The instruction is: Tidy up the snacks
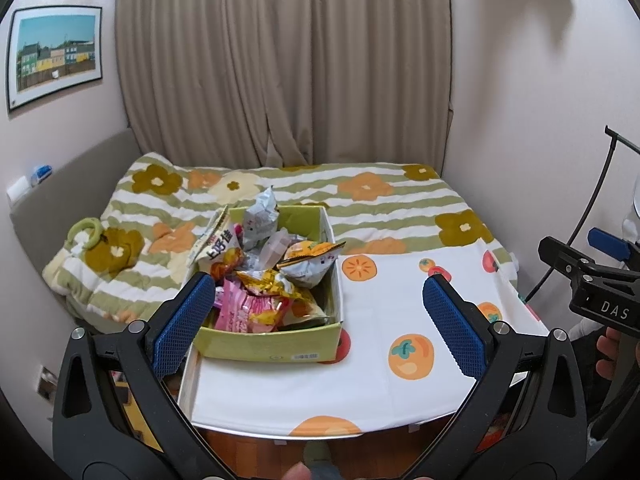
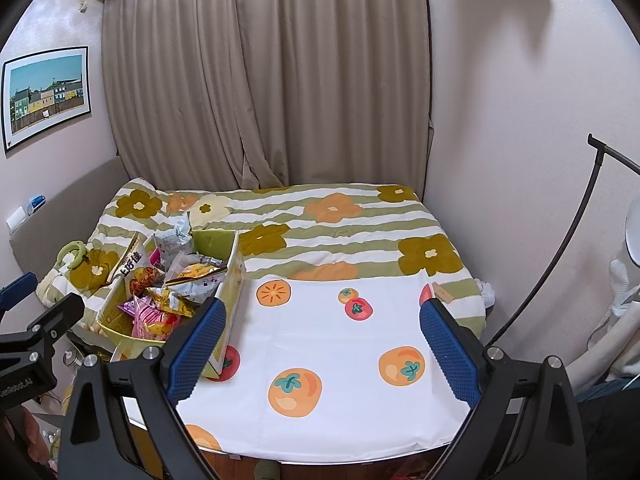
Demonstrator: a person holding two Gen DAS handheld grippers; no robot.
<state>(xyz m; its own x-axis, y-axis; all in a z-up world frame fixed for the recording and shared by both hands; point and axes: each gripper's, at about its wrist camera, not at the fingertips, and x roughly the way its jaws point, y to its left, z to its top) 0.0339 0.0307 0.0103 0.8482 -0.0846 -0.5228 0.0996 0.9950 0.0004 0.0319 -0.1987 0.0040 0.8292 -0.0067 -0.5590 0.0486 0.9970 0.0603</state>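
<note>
A green cardboard box [image 1: 276, 346] full of snack packets [image 1: 260, 280] stands at the left of a table covered with a white fruit-print cloth [image 1: 384, 320]. It also shows in the right wrist view [image 2: 230, 276], at the table's left edge. My left gripper [image 1: 320, 320] is open and empty, held above the table's near edge just right of the box front. My right gripper [image 2: 320, 344] is open and empty, above the cloth [image 2: 320, 340] to the right of the box. Each gripper shows at the edge of the other's view.
A bed with a flowered striped blanket [image 2: 320, 220] lies behind the table. A green ring toy [image 1: 86, 232] rests on its left side. Curtains hang behind. A black lamp stand [image 2: 560, 260] curves up at the right. The table's front edge is near the grippers.
</note>
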